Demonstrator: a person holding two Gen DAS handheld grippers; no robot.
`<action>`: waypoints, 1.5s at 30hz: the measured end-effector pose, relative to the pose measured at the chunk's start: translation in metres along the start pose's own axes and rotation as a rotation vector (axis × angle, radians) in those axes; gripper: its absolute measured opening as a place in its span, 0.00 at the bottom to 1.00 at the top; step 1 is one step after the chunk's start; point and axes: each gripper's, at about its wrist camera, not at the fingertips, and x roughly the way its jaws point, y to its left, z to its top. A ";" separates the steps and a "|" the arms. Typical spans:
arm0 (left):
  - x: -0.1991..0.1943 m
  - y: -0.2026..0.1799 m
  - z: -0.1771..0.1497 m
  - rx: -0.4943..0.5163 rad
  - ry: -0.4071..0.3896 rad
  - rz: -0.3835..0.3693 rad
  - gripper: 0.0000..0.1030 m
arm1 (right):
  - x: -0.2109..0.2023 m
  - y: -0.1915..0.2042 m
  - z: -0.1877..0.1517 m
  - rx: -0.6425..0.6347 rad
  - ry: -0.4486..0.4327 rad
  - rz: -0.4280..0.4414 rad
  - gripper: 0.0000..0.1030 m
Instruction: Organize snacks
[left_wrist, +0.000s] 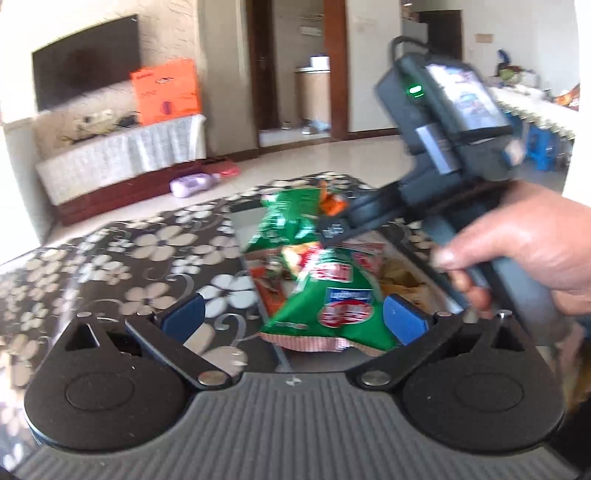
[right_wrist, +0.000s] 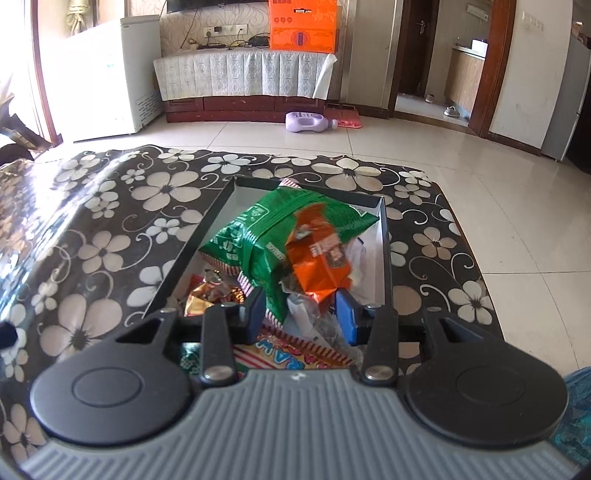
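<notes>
A shallow box with dark rims sits on the flowered table and holds several snack packets. In the left wrist view my left gripper is open and empty, just above a green snack bag that hangs over the box's near edge. My right gripper hovers over the box; its jaws stand partly apart around the lower end of an orange packet that lies on a green bag. I cannot tell whether they grip it. The right gripper's body also shows in the left wrist view, held by a hand.
The table has a dark cloth with white flowers. Beyond it lies tiled floor with a purple bottle. A TV stand with an orange box is at the back wall, a white fridge to its left.
</notes>
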 end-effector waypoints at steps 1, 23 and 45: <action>0.001 0.000 -0.001 -0.001 0.005 0.018 1.00 | -0.003 0.001 -0.001 -0.007 -0.005 -0.002 0.43; -0.048 -0.043 -0.027 0.018 0.075 0.077 1.00 | -0.215 0.015 -0.084 -0.016 -0.122 -0.032 0.66; -0.100 -0.052 -0.039 -0.113 0.121 0.107 1.00 | -0.226 -0.004 -0.167 0.032 0.062 -0.063 0.66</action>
